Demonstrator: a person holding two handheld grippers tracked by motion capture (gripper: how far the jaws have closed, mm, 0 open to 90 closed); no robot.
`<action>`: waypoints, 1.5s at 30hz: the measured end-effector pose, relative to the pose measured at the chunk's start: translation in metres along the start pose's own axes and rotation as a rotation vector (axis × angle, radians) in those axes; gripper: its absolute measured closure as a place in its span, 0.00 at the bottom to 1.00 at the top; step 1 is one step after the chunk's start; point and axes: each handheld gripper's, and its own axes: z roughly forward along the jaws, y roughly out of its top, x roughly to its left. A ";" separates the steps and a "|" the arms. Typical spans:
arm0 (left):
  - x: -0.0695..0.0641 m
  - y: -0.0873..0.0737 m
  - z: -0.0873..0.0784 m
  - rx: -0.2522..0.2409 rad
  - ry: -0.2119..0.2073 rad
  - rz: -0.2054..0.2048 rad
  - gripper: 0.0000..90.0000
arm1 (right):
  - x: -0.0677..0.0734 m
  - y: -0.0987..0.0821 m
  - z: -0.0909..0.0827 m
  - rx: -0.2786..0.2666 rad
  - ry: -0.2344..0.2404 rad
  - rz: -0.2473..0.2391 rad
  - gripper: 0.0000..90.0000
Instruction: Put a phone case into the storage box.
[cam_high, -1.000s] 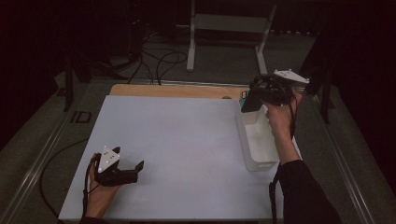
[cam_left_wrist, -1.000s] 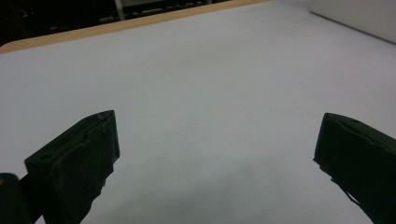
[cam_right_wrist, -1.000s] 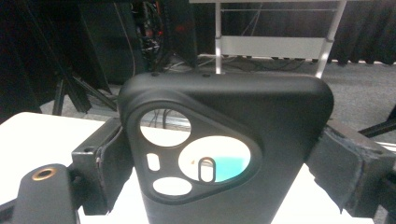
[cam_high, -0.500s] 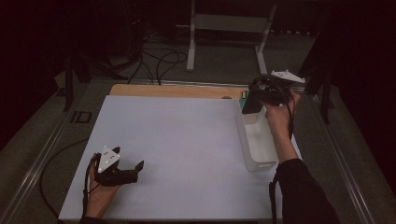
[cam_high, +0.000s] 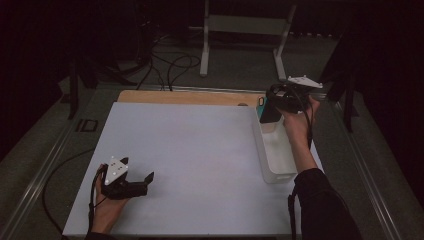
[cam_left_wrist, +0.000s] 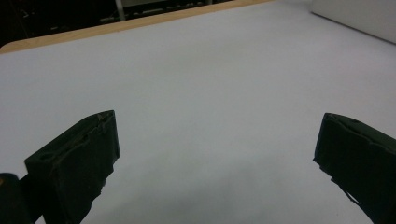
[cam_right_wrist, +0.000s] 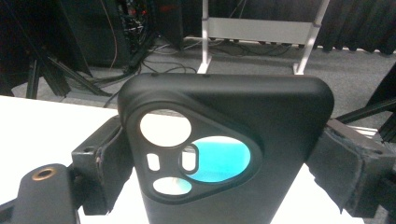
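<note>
The right gripper (cam_high: 272, 106) is holding a black phone case (cam_right_wrist: 224, 149) up over the far end of the white bin (cam_high: 267, 165) — its jaws are squeezing the case from both sides, as the right gripper view is showing (the camera hole in the case is letting something teal peek through). In the high view the case (cam_high: 270, 111) is hanging just above the bin, not lying in it.

The left gripper (cam_high: 142, 182) is resting low at the near left of the table, w/ its jaws spread wide and nothing between them.

So the pick-up part looks done, I think. What is left is prob. carrying the case somewhere and putting it down — where, I cannot tell.

The white table top (cam_high: 190, 150) is looking bare and smooth, w/ a strip of wood (cam_high: 190, 96) showing at the far edge. The room is dark; cables (cam_high: 170, 65) are lying on the grey floor, and a white metal stand (cam_high: 245, 30) is standing behind the table.
</note>
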 end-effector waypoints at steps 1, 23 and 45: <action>0.000 0.000 0.000 0.002 0.000 0.002 0.01 | 0.000 0.000 0.001 0.002 -0.001 -0.002 0.16; 0.000 -0.001 -0.001 -0.002 -0.003 -0.004 0.01 | -0.002 -0.027 0.036 0.125 -0.038 0.029 0.15; 0.001 -0.001 -0.001 -0.001 -0.005 -0.006 0.01 | 0.004 -0.041 0.062 0.185 -0.066 -0.017 0.14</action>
